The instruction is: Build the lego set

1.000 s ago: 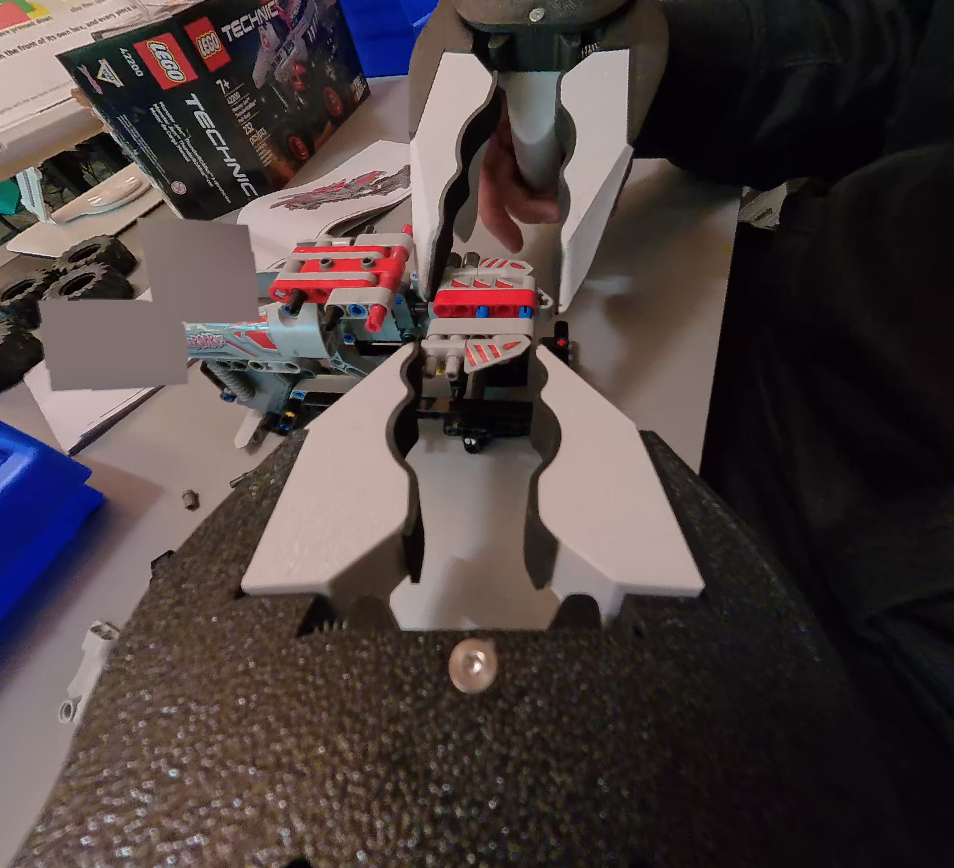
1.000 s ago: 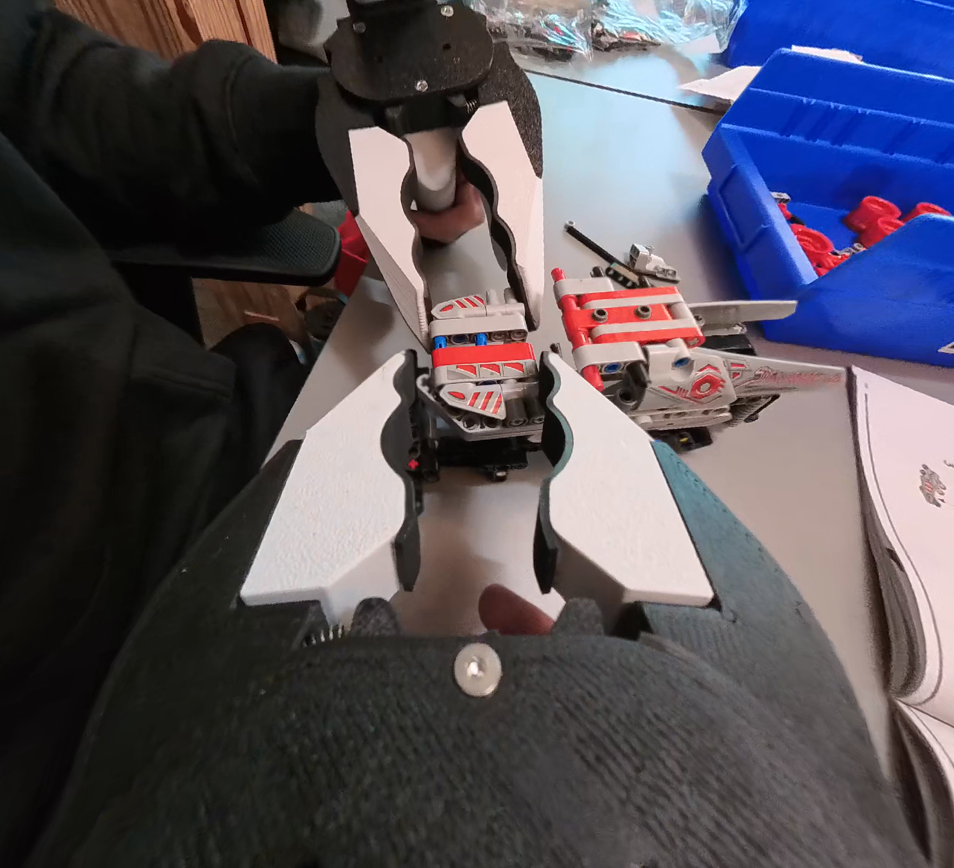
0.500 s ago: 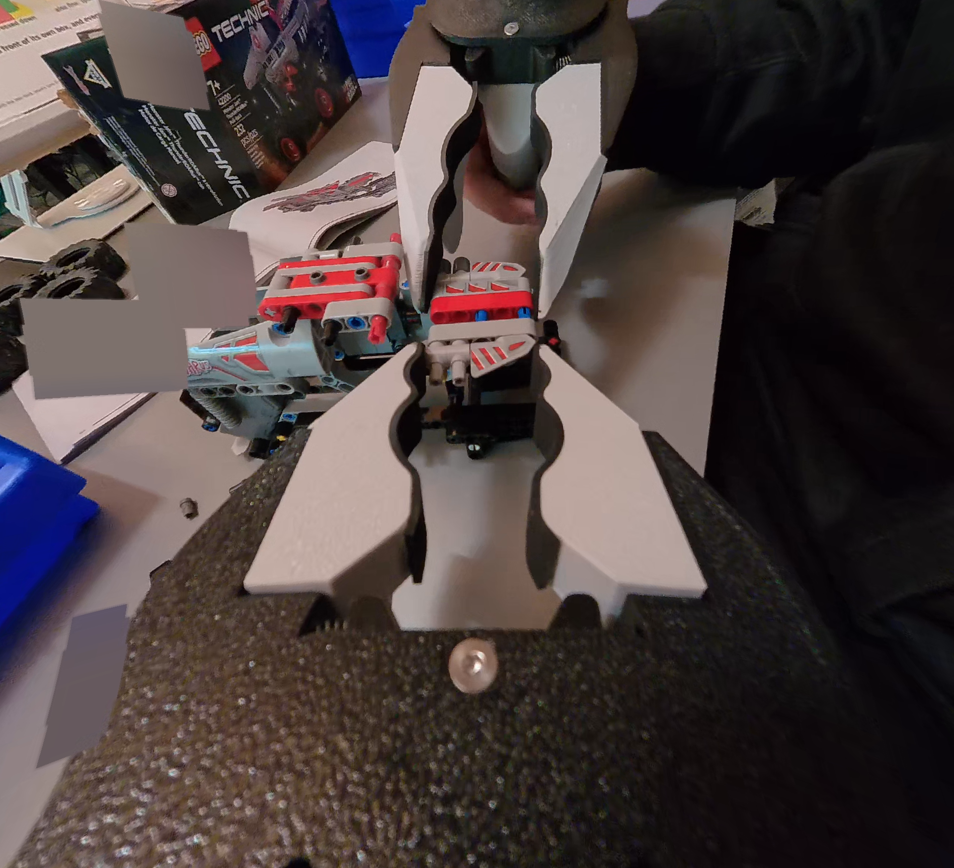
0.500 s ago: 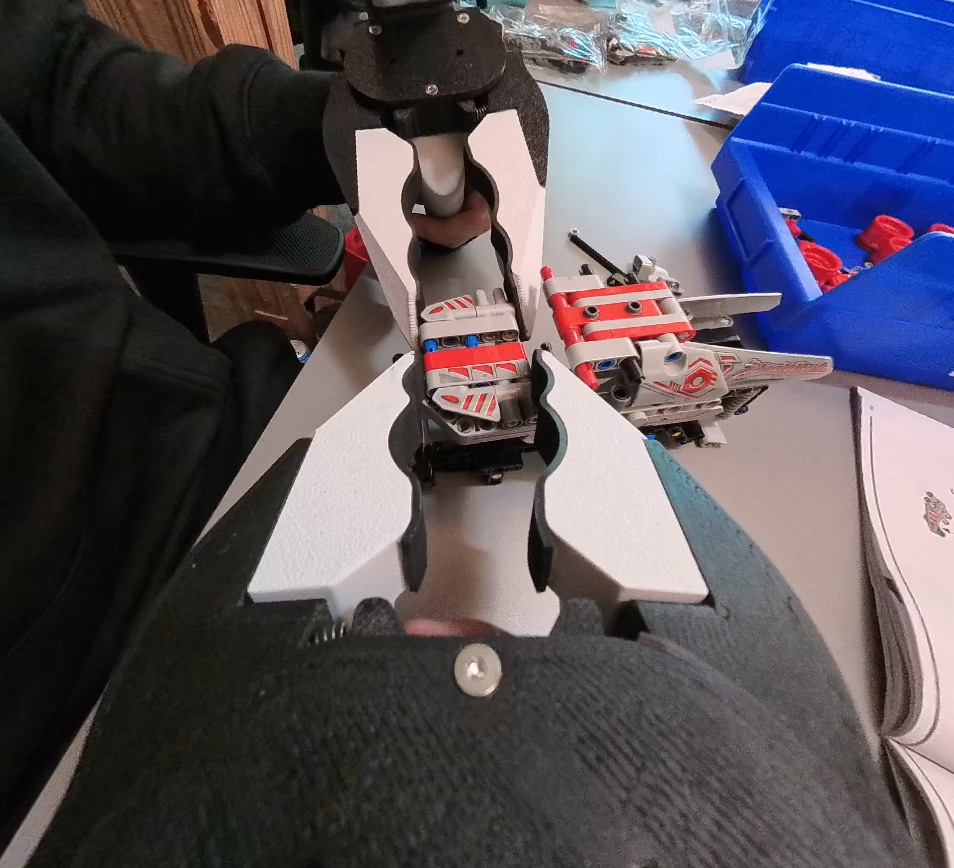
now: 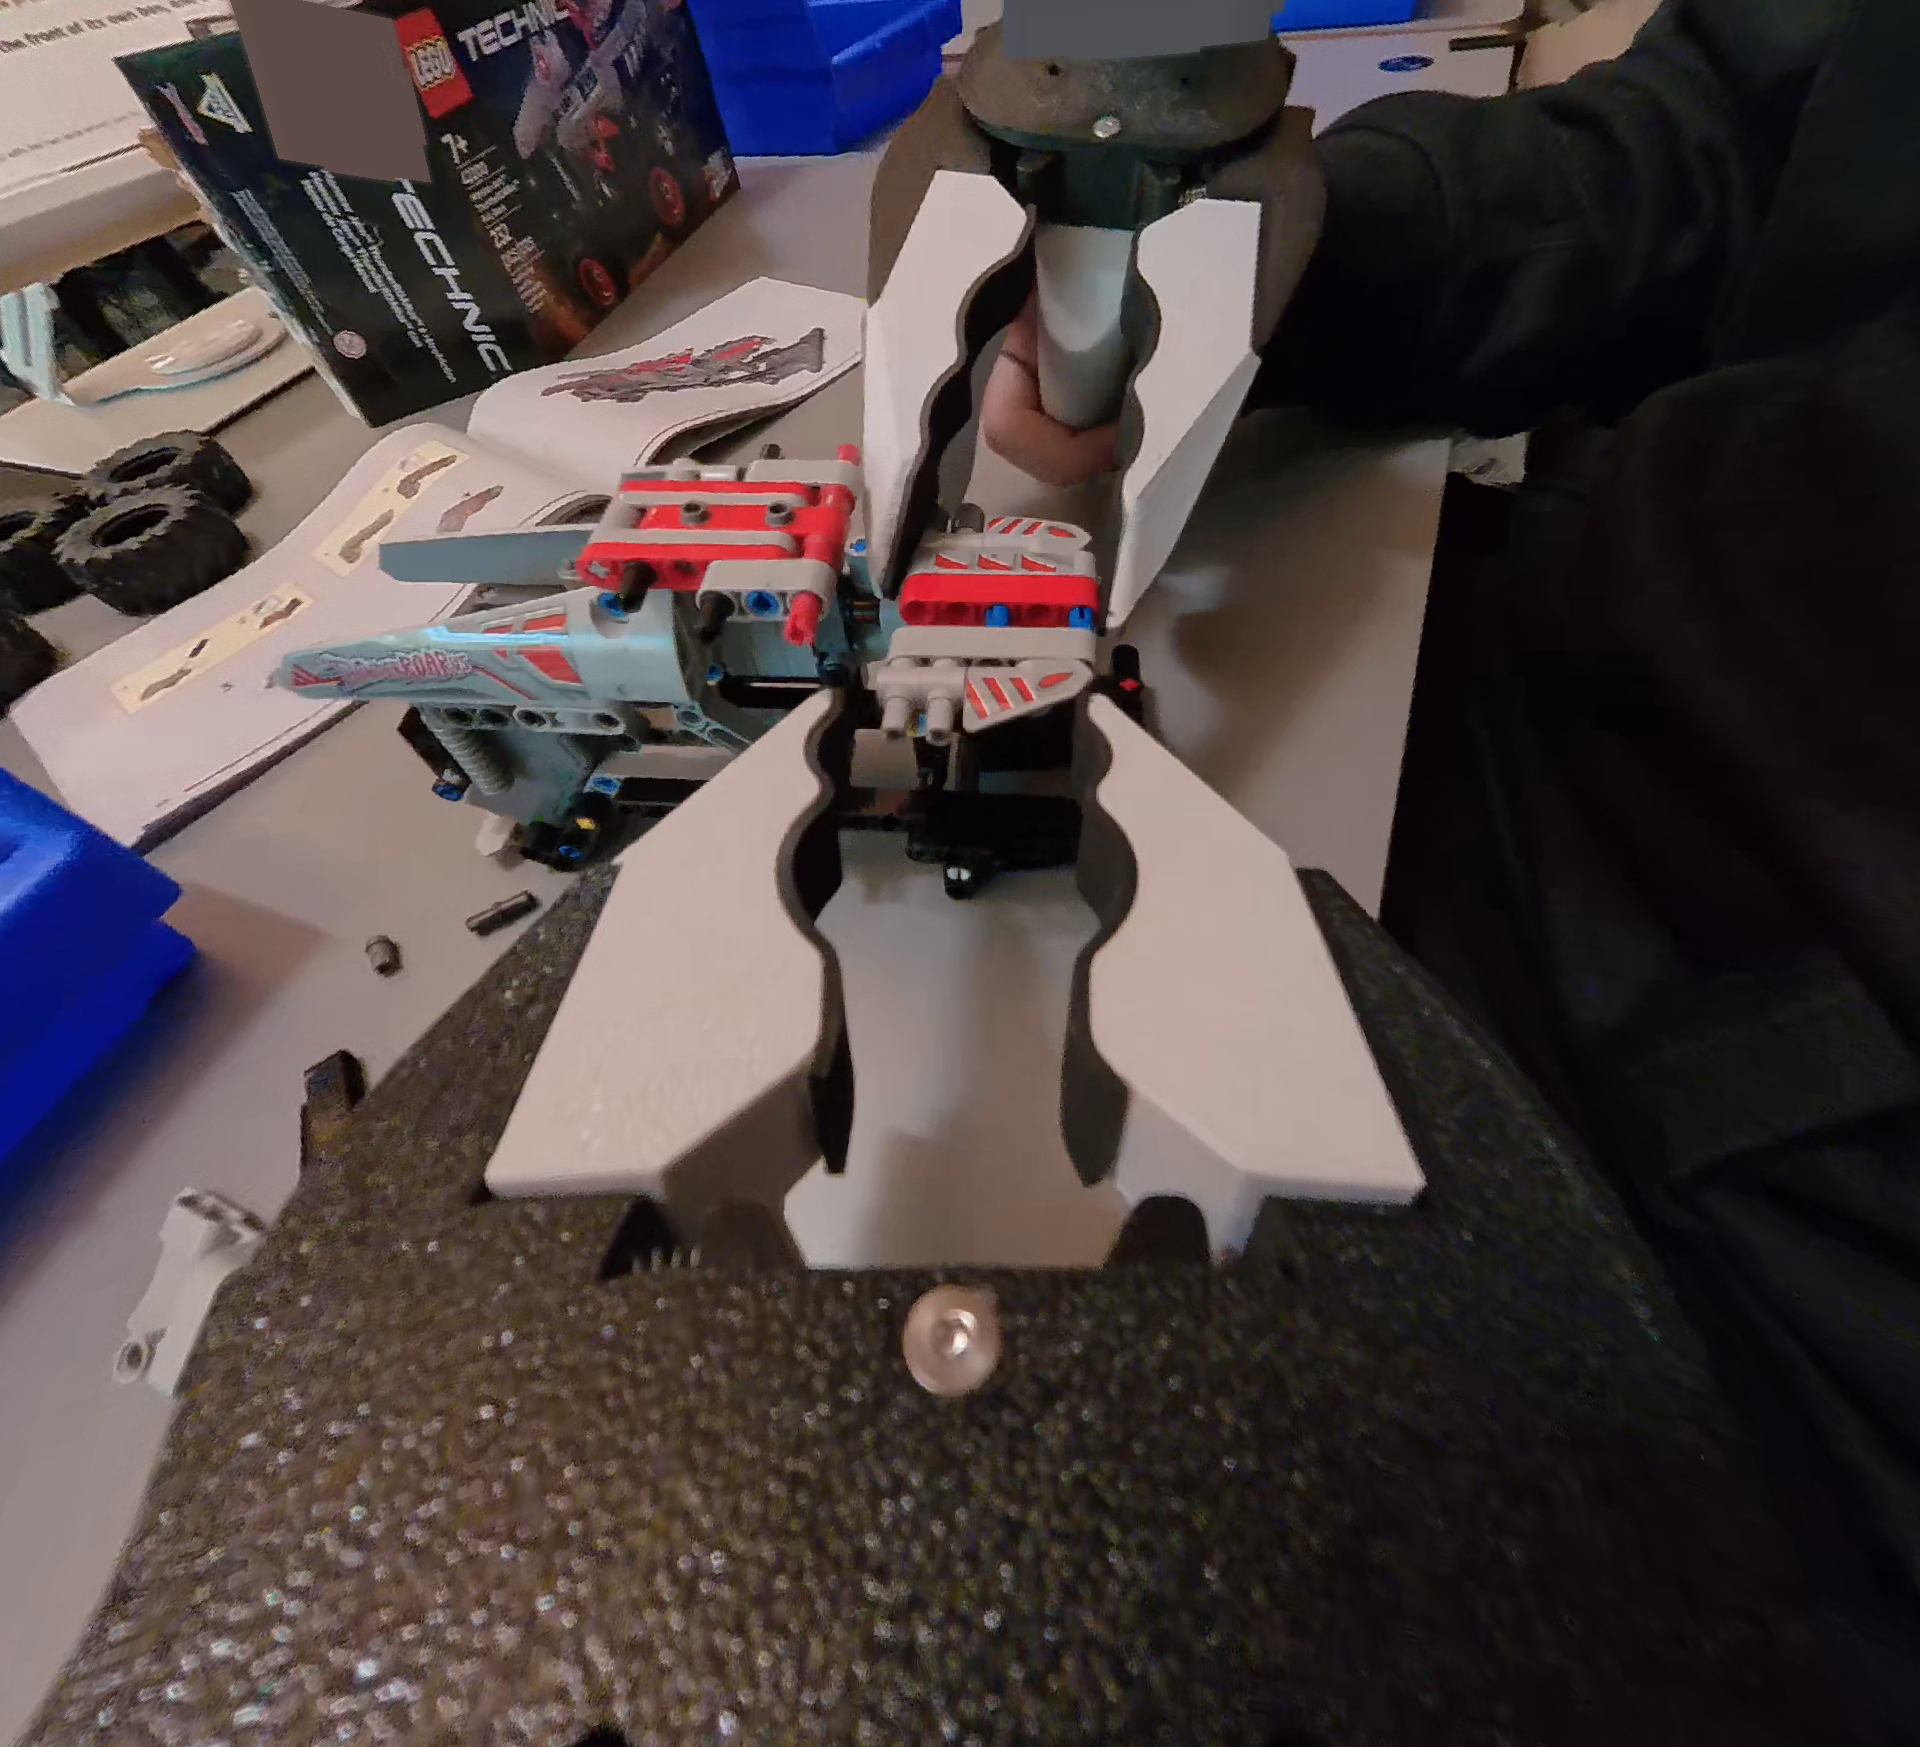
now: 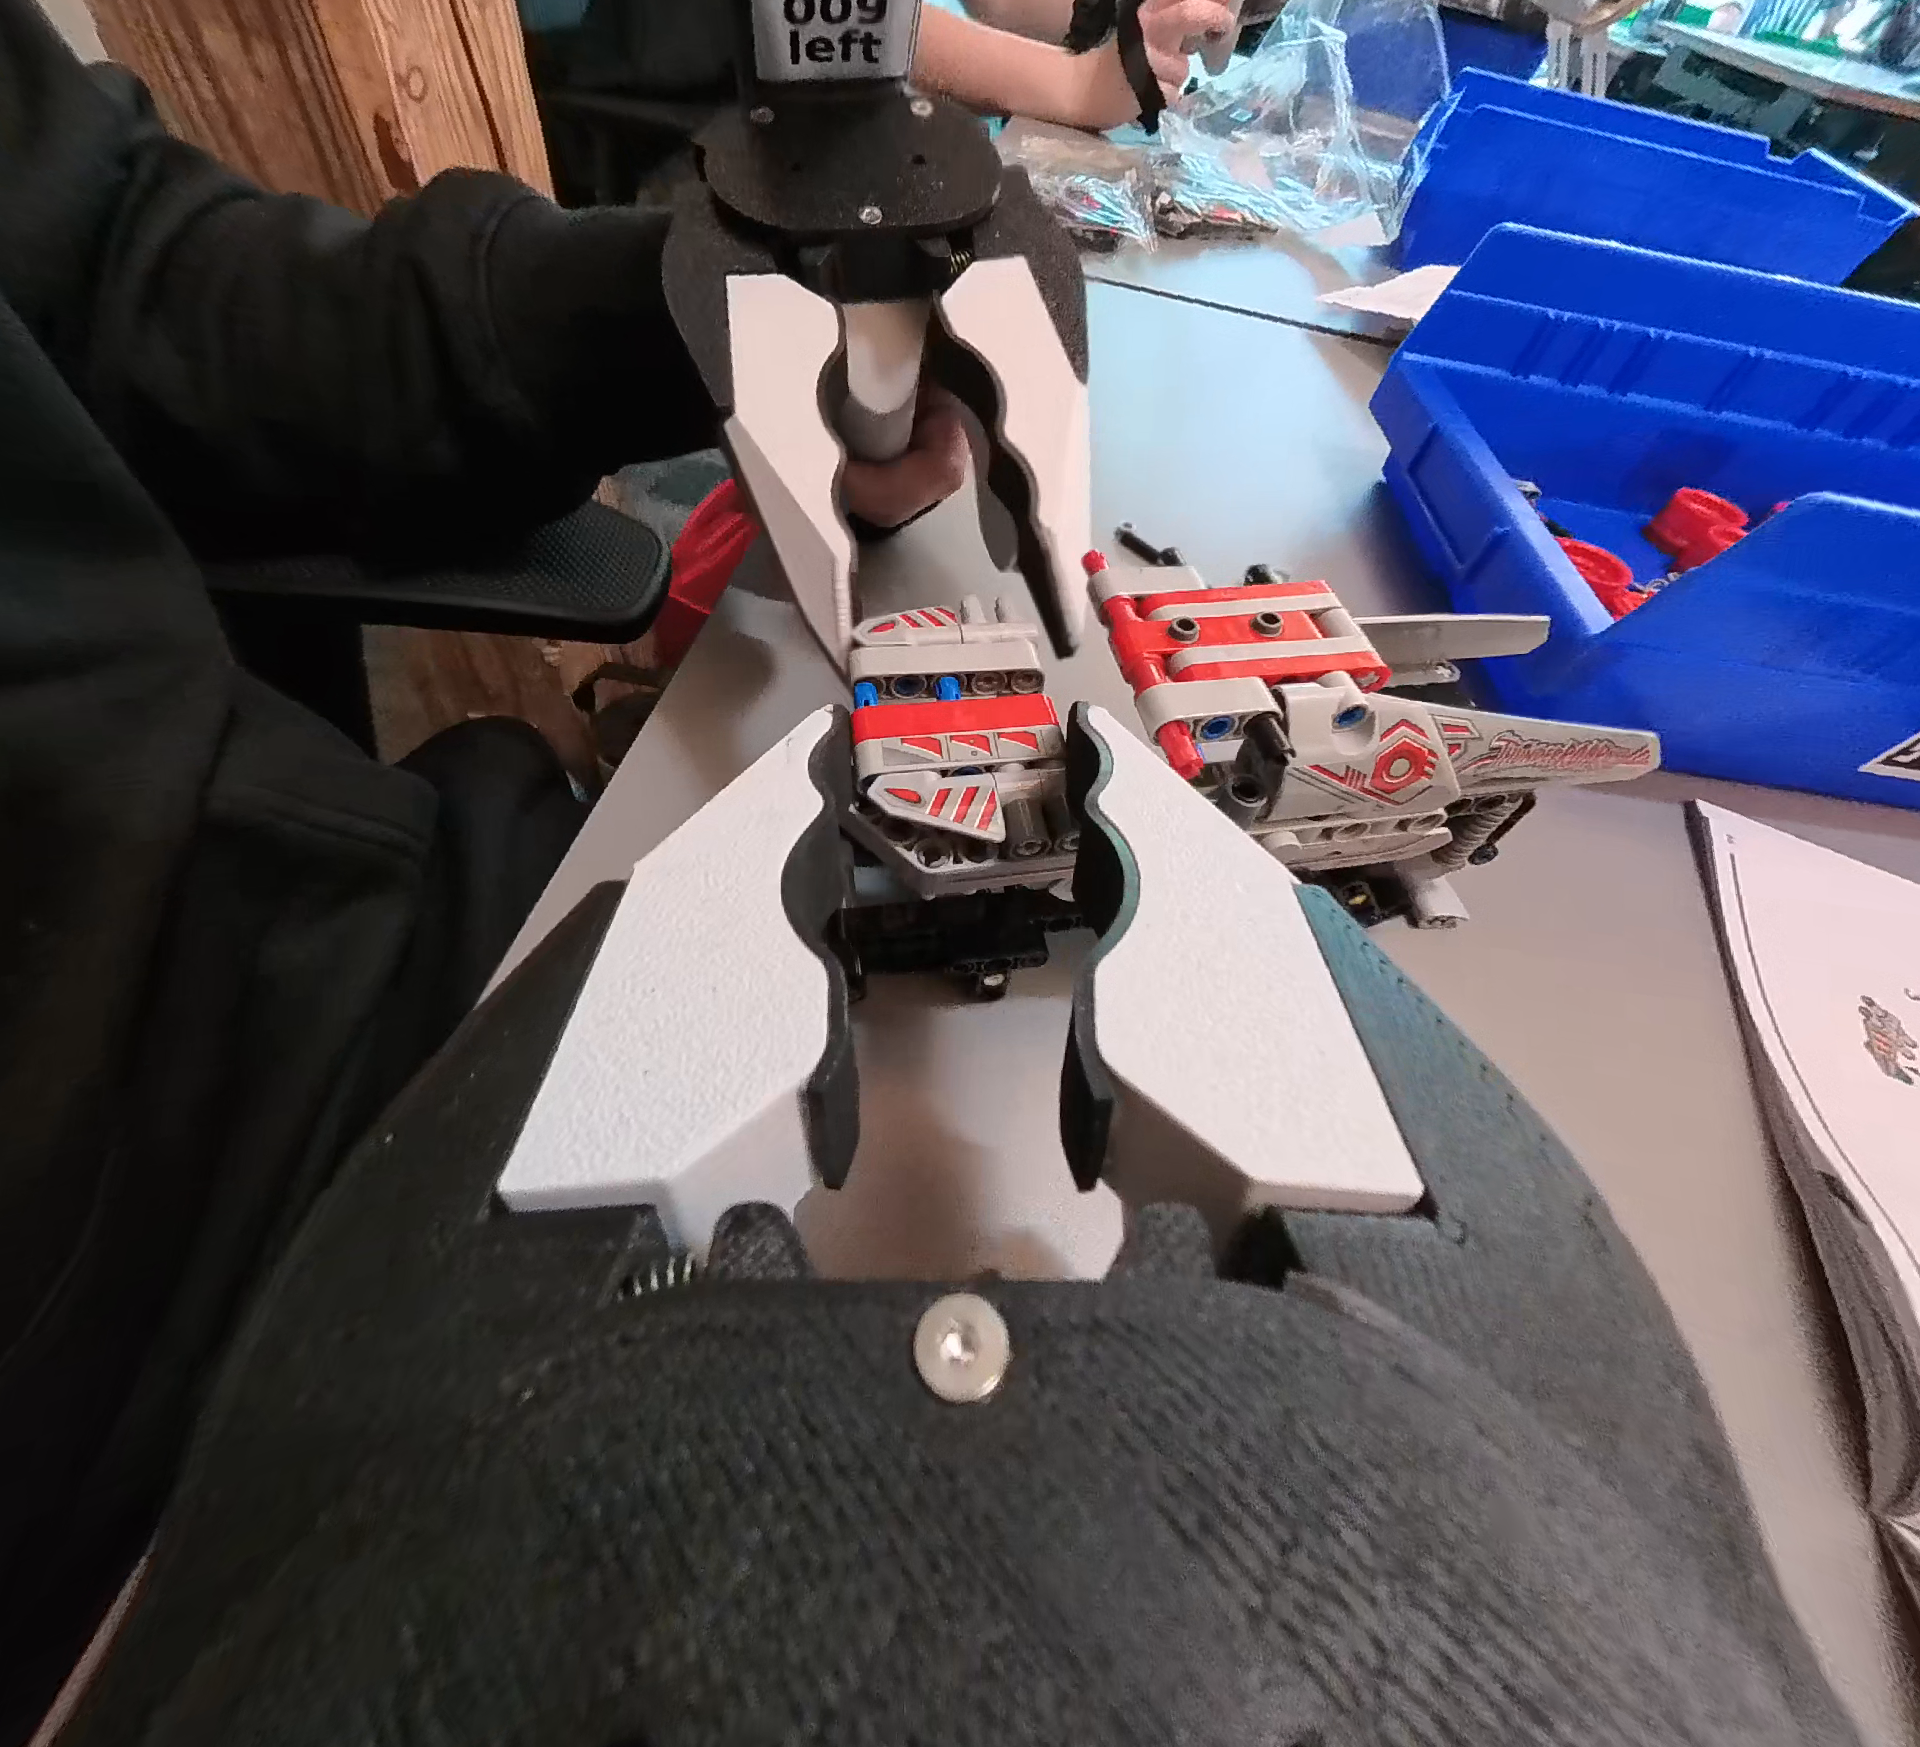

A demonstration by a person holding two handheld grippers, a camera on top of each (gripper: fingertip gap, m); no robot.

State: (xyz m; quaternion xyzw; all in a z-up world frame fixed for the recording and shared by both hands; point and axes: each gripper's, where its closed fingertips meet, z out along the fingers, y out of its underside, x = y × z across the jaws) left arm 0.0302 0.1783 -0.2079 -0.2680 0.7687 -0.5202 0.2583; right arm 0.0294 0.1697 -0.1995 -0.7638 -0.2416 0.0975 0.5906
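Observation:
A grey, red and black lego model [image 5: 727, 617] lies on the grey table [image 5: 1278, 710], with its nose pointing left. It also shows in the right wrist view [image 6: 1299, 741]. Its rear block [image 5: 997, 601] [image 6: 951, 731] sits between both grippers. My left gripper [image 5: 961, 731] straddles the block's near end and black chassis, jaws against its sides. My right gripper [image 6: 956, 741] comes from the opposite side, shut on the same block. Each gripper shows in the other's view: the right one [image 5: 1003, 596] and the left one [image 6: 951, 648].
The set's dark box [image 5: 447, 170] and open instruction booklet [image 5: 260, 596] [image 6: 1849, 1022] lie beside the model. Black tyres [image 5: 145, 534] sit far left. Blue bins [image 6: 1662, 409] [image 5: 62, 949] flank the model. Small loose pins [image 5: 499, 913] lie near it. The table edge [image 5: 1413, 679] is close. My left and right fingertips are right by each other.
My right gripper's jaws have narrowed onto the rear block. My left gripper keeps the same width around it. The model has stayed in place.

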